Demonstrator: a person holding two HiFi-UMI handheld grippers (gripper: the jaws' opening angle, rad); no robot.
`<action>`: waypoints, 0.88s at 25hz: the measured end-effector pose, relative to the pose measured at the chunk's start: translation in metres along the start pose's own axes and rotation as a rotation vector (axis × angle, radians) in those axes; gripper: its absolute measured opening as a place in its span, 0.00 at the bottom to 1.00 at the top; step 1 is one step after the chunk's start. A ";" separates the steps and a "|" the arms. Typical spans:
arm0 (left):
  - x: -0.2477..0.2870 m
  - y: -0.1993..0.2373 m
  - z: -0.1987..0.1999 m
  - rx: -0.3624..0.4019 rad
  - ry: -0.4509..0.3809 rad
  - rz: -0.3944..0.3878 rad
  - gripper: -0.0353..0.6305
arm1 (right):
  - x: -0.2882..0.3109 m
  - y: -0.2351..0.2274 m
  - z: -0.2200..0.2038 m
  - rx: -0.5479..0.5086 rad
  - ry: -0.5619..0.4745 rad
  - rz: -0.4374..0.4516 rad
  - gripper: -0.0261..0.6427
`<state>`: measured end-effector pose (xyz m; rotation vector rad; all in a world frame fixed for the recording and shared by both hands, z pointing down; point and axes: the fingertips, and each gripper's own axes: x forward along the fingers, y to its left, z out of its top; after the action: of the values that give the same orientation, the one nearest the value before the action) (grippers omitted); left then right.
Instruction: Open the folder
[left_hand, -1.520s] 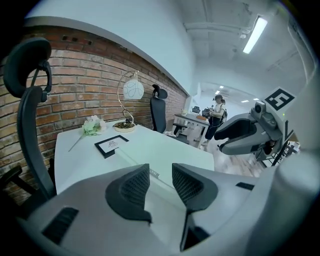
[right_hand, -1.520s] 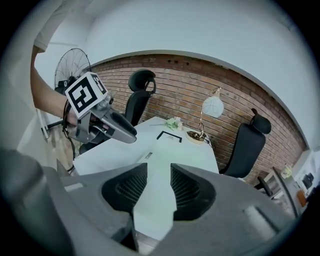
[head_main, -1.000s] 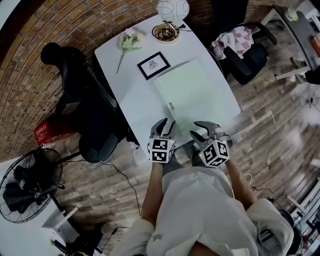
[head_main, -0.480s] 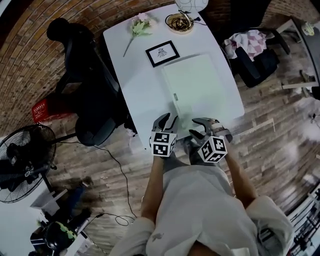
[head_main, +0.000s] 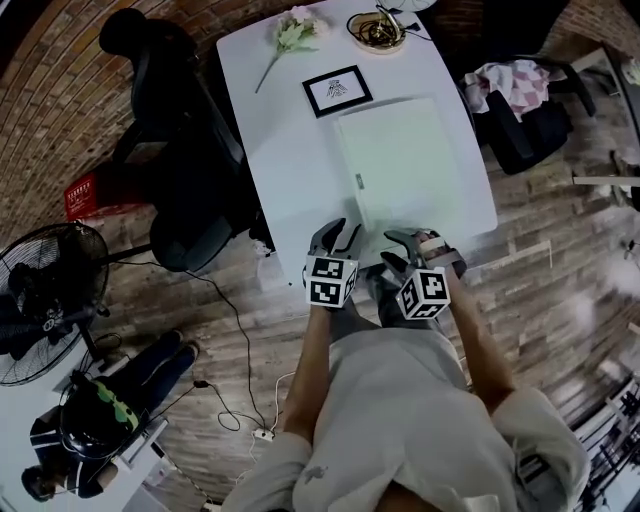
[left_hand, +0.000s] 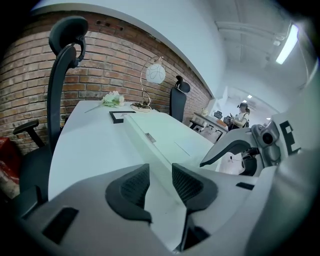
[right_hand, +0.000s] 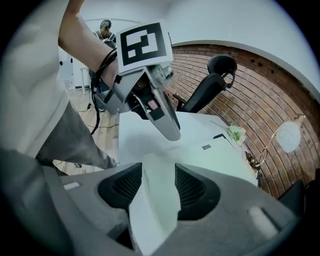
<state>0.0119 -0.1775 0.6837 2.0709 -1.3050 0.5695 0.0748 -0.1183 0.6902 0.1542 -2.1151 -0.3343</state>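
A pale green folder lies shut on the white table, its spine with a small label towards the left. Both grippers hover at the table's near edge, just short of the folder. My left gripper is open. In the left gripper view it looks along the folder's spine, and nothing is between its pads. My right gripper has its jaws opening. In the right gripper view only pale table surface shows in the gap, with the folder ahead.
At the table's far end are a black-framed picture, a flower and a lamp base. A black office chair stands left of the table. A chair with clothes stands to the right. A fan stands on the floor.
Both grippers have sunk a little towards the table's near edge. The right one has rolled and its jaws have spread wider. The head view has shifted, so the table sits nearer.
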 end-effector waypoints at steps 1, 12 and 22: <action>0.000 0.000 -0.001 -0.002 -0.001 0.002 0.26 | 0.001 0.001 -0.001 -0.015 0.003 -0.002 0.34; 0.002 -0.002 -0.004 -0.016 -0.005 0.014 0.26 | 0.012 0.007 -0.010 -0.144 0.034 -0.007 0.28; 0.006 -0.011 -0.012 -0.006 0.021 0.006 0.26 | 0.001 0.010 -0.007 -0.093 -0.021 0.061 0.16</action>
<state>0.0240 -0.1695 0.6933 2.0520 -1.2997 0.5879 0.0803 -0.1103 0.6968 0.0320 -2.1157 -0.3985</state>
